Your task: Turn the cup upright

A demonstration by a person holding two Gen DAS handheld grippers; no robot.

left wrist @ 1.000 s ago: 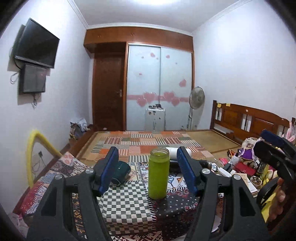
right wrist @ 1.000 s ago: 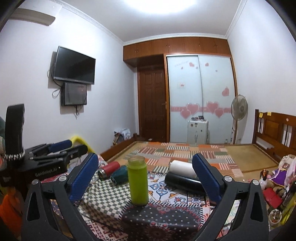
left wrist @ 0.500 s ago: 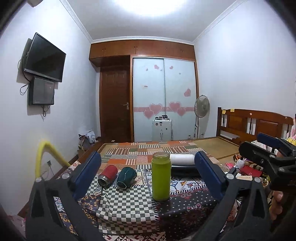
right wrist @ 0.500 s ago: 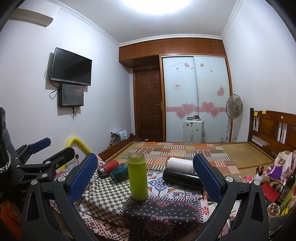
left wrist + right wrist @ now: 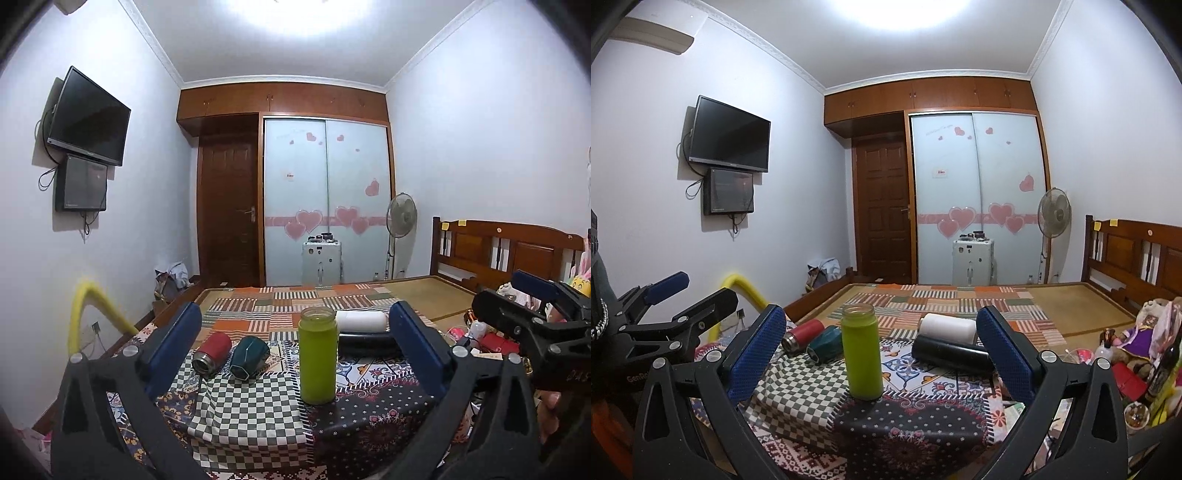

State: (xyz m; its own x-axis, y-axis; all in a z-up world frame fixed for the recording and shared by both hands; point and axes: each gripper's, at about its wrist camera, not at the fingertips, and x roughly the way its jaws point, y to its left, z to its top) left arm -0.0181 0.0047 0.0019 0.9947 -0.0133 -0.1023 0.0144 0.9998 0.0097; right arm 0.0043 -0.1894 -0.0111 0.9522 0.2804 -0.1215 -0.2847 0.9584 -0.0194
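**Mia:** So, is the cup up yet?

**Ben:** I think one is. The green cup (image 5: 318,356) stands straight on the patchwork cloth (image 5: 255,413), mouth on top. Four more lie on their sides behind it.

**Mia:** Which ones?

**Ben:** The red cup (image 5: 213,352) and the teal cup (image 5: 249,357) lie far left, touching each other, open ends toward us. The white cup (image 5: 948,328) and the black cup (image 5: 951,355) lie far right, the white one just behind the black.

**Mia:** Are the grabbers holding anything?

**Ben:** No. The left gripper (image 5: 295,358) is spread wide with nothing in it. The right gripper (image 5: 881,356) is wide too, and empty. Both are well back from the cups.

**Mia:** How do you do the next one well?

**Ben:** My guess: pick one lying cup, come in from the side, and pinch it across its round middle. Then tip it up slowly and set the flat bottom down.

**Mia:** Why slowly?

**Ben:** The cups look smooth and hard, so they may slip or roll. The cloth is soft and bumpy, so a tall cup could wobble. The blue pads (image 5: 753,354) look dotted and grippy, which should help.

**Mia:** And the teal one?

**Ben:** It has flat sides, so it likely rolls less.
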